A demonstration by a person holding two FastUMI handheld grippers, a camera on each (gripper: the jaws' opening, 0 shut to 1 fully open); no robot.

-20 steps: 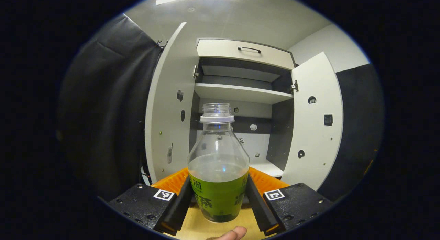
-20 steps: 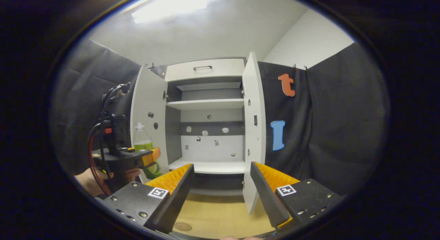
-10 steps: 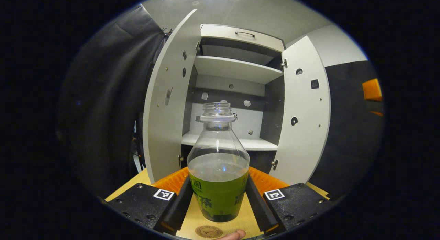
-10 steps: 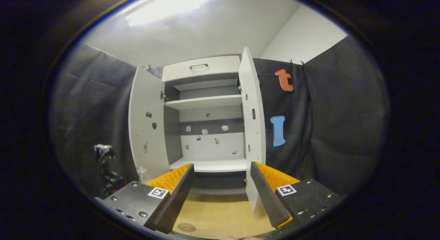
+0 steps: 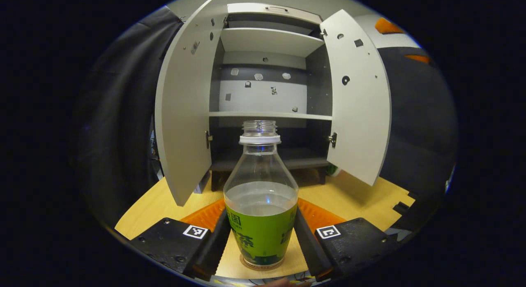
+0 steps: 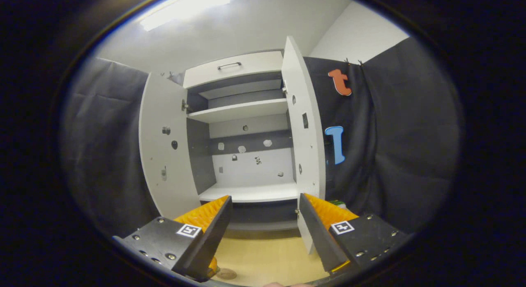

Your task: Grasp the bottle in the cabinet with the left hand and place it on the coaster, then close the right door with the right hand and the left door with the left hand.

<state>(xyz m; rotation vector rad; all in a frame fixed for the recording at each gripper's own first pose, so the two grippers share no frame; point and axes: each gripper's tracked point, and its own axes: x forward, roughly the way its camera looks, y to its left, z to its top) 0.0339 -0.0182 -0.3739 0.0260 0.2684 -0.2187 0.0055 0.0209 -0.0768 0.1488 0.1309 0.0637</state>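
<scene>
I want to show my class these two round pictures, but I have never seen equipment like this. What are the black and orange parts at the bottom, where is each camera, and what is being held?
A person holds a two-finger tool in each hand; a camera rides on each. In the left gripper view, the left gripper clamps a capless bottle with a green label, standing on the round coaster on the wooden table. In the right gripper view, the right gripper is open and empty. Ahead, the cabinet has both doors open.

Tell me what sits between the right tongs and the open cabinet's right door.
Bare light wooden tabletop and air; in the right gripper view the open right tongs hold nothing, short of the white right door.
</scene>
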